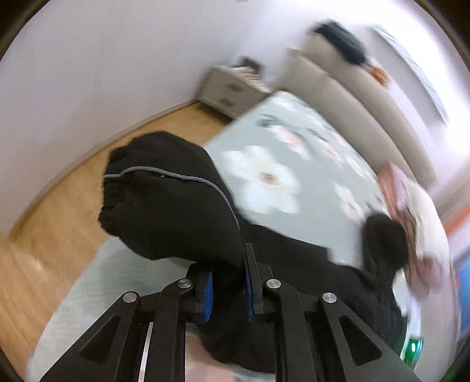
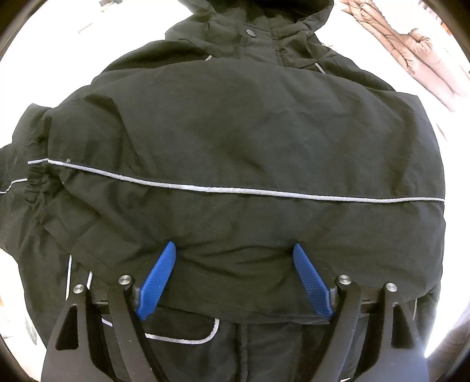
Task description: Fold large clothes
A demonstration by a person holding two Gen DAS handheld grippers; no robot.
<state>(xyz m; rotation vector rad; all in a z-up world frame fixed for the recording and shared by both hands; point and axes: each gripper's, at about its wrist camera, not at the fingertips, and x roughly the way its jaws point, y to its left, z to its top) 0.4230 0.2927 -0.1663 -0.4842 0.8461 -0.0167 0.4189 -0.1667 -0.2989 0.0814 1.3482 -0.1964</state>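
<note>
My left gripper (image 1: pixel 227 282) is pinched tight on a sleeve (image 1: pixel 173 199) of the black jacket (image 2: pixel 235 141). The two blue pads (image 1: pixel 208 296) have dark cloth squeezed between them. The sleeve pokes out past the pads, and I can see its puffy cuff at the far end. A thin grey stripe (image 1: pixel 188 177) runs along the sleeve. This picture is blurry.

The rest of the jacket lies on the bed (image 1: pixel 308 164). The bed has a pale green cover with big white flowers. More black cloth trails from my left gripper across the near part of the bed. A pink and white bundle (image 1: pixel 411 211) sits on the bed, on its far right side next to the black cloth. Behind the bed there is a white drawer cabinet (image 1: pixel 232 88) against the wall. A wood floor (image 1: pixel 58 223) shows beside the bed.

My right gripper (image 2: pixel 235 252) is wide open. Its blue fingers (image 2: pixel 158 279) stand far apart, and both tips touch the jacket. A folded sleeve (image 2: pixel 249 152) lies flat across the front of the jacket, with a long grey stripe (image 2: pixel 235 189) along it. The hood (image 2: pixel 264 14) is at the far end from my right gripper. A pink puffy coat (image 2: pixel 411 50) lies beside the hood, apart from the jacket.
</note>
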